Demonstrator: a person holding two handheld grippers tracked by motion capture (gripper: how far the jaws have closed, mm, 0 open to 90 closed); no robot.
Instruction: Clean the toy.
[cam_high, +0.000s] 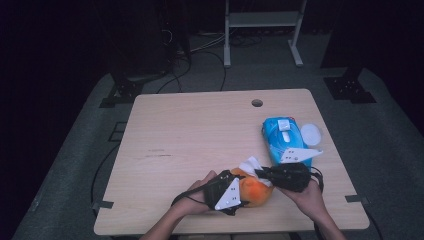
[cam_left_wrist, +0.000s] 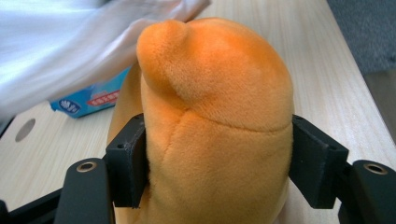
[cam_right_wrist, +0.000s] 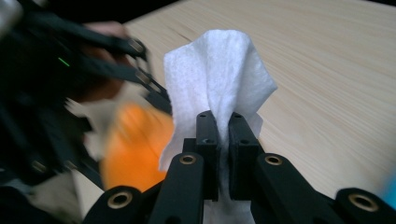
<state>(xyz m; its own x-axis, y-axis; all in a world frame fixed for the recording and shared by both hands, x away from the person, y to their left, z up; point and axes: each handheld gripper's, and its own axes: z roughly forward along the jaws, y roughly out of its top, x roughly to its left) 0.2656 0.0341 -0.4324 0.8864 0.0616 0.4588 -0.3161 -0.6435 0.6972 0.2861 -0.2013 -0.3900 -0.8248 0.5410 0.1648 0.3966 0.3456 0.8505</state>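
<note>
An orange plush toy (cam_high: 254, 190) lies near the table's front edge. My left gripper (cam_high: 239, 186) is shut on it, and in the left gripper view the toy (cam_left_wrist: 219, 121) bulges between the two black pads (cam_left_wrist: 127, 161). My right gripper (cam_high: 261, 173) comes in from the right, shut on a white wipe (cam_high: 251, 165) that rests against the top of the toy. Seen from the right gripper view, the wipe (cam_right_wrist: 217, 74) stands up in folds from the closed jaws, with the orange toy (cam_right_wrist: 133, 144) blurred at left behind it.
A blue pack of wipes (cam_high: 282, 137) lies at the right of the wooden table (cam_high: 190, 130), with a white round lid (cam_high: 311, 133) beside it. A cable hole (cam_high: 257, 103) sits near the far edge. The person's hands hold both grippers at the front.
</note>
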